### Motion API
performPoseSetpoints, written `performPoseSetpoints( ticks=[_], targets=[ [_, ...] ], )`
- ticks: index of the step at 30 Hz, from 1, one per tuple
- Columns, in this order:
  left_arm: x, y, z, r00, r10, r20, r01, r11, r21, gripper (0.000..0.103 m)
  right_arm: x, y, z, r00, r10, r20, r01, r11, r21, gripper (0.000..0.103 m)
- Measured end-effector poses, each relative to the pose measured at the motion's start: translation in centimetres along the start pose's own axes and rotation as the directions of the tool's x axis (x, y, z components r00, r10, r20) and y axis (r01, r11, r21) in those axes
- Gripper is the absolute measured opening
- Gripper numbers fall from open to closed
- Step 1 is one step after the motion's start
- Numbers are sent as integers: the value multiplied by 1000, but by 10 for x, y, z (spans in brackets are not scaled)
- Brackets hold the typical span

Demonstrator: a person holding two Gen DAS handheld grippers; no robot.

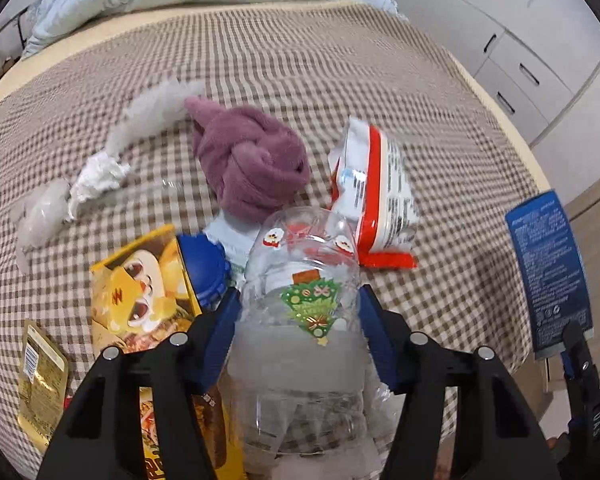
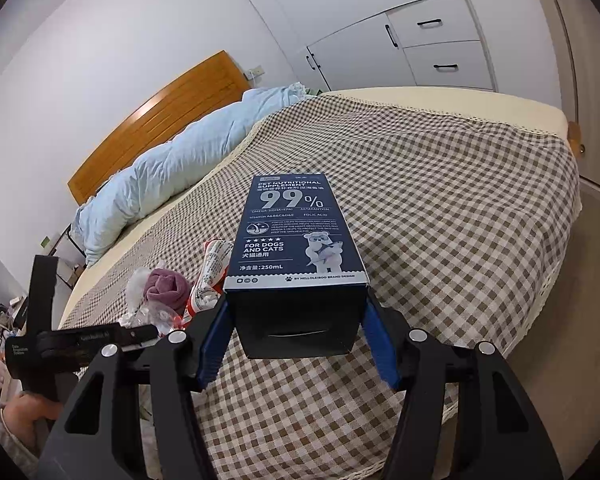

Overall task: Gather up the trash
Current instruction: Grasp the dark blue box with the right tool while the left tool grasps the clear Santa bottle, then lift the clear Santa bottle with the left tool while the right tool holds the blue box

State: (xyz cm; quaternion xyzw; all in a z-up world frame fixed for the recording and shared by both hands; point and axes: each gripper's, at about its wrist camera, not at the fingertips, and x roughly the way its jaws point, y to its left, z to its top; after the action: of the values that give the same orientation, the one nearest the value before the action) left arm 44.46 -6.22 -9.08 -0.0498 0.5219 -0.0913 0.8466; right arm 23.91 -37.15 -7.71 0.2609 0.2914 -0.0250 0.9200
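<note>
Squeezing a clear plastic bottle (image 1: 300,300) above the checked bed cover (image 1: 340,80), the left gripper (image 1: 298,304) holds tight. The right gripper (image 2: 296,312) pinches a dark blue box (image 2: 296,240), lifted over the bed.

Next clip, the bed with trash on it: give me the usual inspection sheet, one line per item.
Surface: bed with a checked cover, trash bunched on its near part.
Job's things: clear plastic bottle with Christmas stickers; dark blue box; yellow snack bag; red and white wrapper; crumpled white tissue; gold packet.
Clutter: purple cloth, bunched up among the trash.
Grippers: left gripper shut on the bottle; right gripper shut on the box, held above the cover.
Cables: nothing seen.
Surroundings: light blue quilt by a wooden headboard; white wardrobe.
</note>
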Motion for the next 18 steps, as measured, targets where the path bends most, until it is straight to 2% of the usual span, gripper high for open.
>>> performPoseSetpoints(
  ticks=[3, 6, 12, 14, 18],
  targets=[
    [-17, -5, 3, 997, -12, 82, 11, 1000, 18, 58, -2, 1, 0, 1000, 1, 5, -1, 1000, -5, 59],
    [-32, -12, 3, 985, -33, 170, 25, 998, 50, 58, -2, 1, 0, 1000, 3, 3, -3, 1000, -4, 59],
    [-43, -22, -2, 951, -19, 310, -13, 995, 101, 58, -3, 0, 0, 1000, 9, 0, -9, 1000, -2, 59],
    [-48, -22, -1, 934, -23, 357, -15, 995, 102, 60, -2, 1, 0, 1000, 11, -2, -11, 1000, -3, 59],
    [-58, -23, 2, 914, -22, 404, -25, 993, 111, 60, -1, 0, 0, 1000, 13, -4, -13, 1000, -1, 59]
  ],
)
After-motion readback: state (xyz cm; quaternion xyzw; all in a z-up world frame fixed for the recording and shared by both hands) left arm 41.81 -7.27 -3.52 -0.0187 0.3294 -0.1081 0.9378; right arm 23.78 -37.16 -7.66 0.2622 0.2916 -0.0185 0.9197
